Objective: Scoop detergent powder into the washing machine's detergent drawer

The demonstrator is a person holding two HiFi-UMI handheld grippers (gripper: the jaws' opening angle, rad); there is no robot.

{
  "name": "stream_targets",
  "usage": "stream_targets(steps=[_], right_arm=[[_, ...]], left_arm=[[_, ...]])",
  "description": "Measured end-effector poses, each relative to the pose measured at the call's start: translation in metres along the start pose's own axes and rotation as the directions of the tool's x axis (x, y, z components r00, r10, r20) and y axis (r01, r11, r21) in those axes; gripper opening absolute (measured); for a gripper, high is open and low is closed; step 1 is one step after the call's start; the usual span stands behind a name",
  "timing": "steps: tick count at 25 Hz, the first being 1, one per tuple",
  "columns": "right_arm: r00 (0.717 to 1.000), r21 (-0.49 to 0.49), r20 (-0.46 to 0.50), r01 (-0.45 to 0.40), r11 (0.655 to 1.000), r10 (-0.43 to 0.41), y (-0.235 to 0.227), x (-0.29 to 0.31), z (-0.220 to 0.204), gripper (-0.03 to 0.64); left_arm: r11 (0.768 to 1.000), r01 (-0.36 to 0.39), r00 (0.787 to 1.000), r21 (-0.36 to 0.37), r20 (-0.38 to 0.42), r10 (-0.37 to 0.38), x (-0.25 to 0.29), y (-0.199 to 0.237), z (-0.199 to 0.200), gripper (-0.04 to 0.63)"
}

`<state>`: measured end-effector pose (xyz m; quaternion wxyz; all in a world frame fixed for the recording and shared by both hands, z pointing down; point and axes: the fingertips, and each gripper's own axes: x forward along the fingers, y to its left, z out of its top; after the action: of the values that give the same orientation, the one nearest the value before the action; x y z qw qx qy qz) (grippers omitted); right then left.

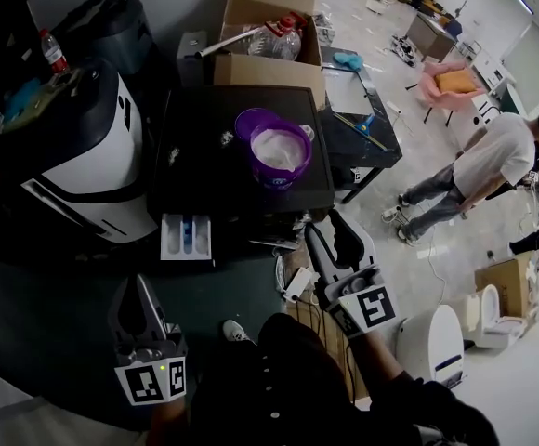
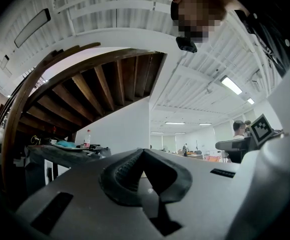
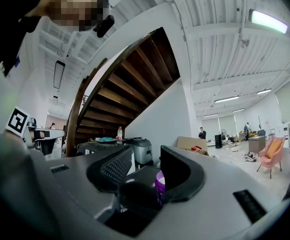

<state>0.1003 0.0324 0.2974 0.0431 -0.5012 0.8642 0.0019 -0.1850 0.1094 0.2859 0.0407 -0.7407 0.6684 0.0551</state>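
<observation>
Head view: the left tongs point(image 1: 140, 294) are pinched closed with nothing in them, well back from the black machine top point(image 1: 195, 179). Beside them, the right tongs point(image 1: 336, 235) are spread apart and hold nothing, just off the top's front right corner. A purple tub point(image 1: 273, 177) of white powder point(image 1: 277, 149) sits toward the right edge, with bare room on its left. The white drawer point(image 1: 186, 237) sticks out below the front edge, near the left corner.

Dim, shadowy foreground under bright ceiling strip lights point(image 3: 269, 21), strong fisheye curvature, dark vignetted corners.
</observation>
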Motion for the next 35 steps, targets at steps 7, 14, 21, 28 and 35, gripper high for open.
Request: stream_targets(steps=[7, 14, 21, 28, 35], right_arm=[[0.998, 0.011, -0.052, 0.024, 1.0, -0.023, -0.029, 0.02, -0.021, 0.16], [0.998, 0.024, -0.065, -0.019, 1.0, 0.021, -0.066, 0.057, -0.032, 0.161], [0.998, 0.087, -0.031, -0.055, 0.995, 0.058, -0.092, 0.103, -0.026, 0.161], [0.993, 0.095, -0.076, -0.083, 0.992, 0.09, -0.111, 0.132, -0.041, 0.161], [0.982, 0.124, -0.179, -0.041, 0.991, 0.063, -0.109, 0.146, -0.073, 0.161]], left_arm=[[1.0, 0.009, 1.0, -0.003, -0.016, -0.009, 0.034, 0.001, -0.013, 0.006], [1.0, -0.016, 1.0, 0.021, 0.002, 0.016, 0.08, -0.012, -0.013, 0.006], [0.998, -0.039, 0.999, 0.048, 0.011, 0.038, 0.126, -0.019, -0.012, 0.006], [0.996, -0.076, 0.997, 0.055, 0.02, 0.075, 0.155, -0.024, -0.015, 0.006], [0.998, -0.041, 0.999, 0.057, -0.007, 0.041, 0.173, -0.01, -0.026, 0.006]])
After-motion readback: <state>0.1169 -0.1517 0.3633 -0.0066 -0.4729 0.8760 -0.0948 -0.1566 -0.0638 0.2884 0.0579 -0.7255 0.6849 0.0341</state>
